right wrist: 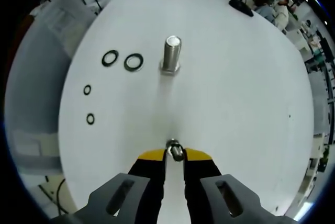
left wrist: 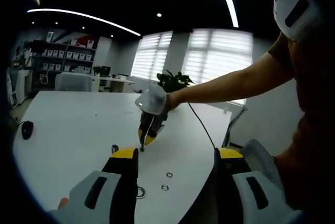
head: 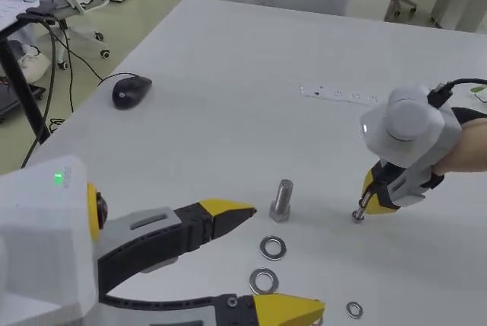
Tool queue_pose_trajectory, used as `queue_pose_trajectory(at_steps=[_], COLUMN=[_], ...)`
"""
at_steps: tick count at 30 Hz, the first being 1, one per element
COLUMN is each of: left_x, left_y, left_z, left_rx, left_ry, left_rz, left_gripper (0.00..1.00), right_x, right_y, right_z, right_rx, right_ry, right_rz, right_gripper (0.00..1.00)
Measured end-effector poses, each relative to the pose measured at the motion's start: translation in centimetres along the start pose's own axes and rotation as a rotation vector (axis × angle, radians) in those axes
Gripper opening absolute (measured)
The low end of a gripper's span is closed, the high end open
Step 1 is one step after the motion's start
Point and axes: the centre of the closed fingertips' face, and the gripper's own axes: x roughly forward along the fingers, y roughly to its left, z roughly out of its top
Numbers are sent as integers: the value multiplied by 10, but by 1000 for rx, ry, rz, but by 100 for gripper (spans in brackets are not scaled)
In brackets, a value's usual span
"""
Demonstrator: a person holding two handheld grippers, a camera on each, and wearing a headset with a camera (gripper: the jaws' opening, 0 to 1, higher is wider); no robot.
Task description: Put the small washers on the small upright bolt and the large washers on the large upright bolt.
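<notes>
The right tool (right wrist: pixel 174 160) is pinched onto the small bolt (right wrist: pixel 174 148), holding it upright down at the white tabletop (head: pixel 228 97), off to the right of the large bolt (head: pixel 281 200) and apart from it. The large bolt stands on its head by itself, its shank bare. Just in front of it, on the person's side, the first large washer (head: pixel 272 247) lies flat, and the second large washer (head: pixel 263 280) lies flat just beyond that, close but not touching. Seen from the right gripper view, the first small washer (right wrist: pixel 87 89) and the second small washer (right wrist: pixel 90 119) lie flat further out, nearer the tabletop's edge. The left tool (head: pixel 288 260) hangs low at the front with its yellow-tipped jaws wide apart, gripping nothing. From the head view the large washers lie roughly between those jaws. A black mouse (head: pixel 131 90) sits well away at the far left
</notes>
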Motion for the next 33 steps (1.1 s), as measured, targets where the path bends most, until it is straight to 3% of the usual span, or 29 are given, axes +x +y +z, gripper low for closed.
queue_pose_trajectory(at_steps=[14,22,27,33], left_x=[-1,-1,0,1], left_y=[6,9,5,-4], left_z=[-3,-5,-1,3], left_rx=[-17,-16,1,21], left_ry=[-3,2,4,10], left_rz=[-1,0,-6,-15], left_gripper=[58,58,58,58], right_x=[20,12,2,-6], right_y=[0,0,3,20], right_z=[0,0,-10,-21], right_rx=[5,18,39,48], right_ry=[-4,-24,-25,-18], right_rz=[14,4,-15,-11], right_gripper=[14,17,17,17])
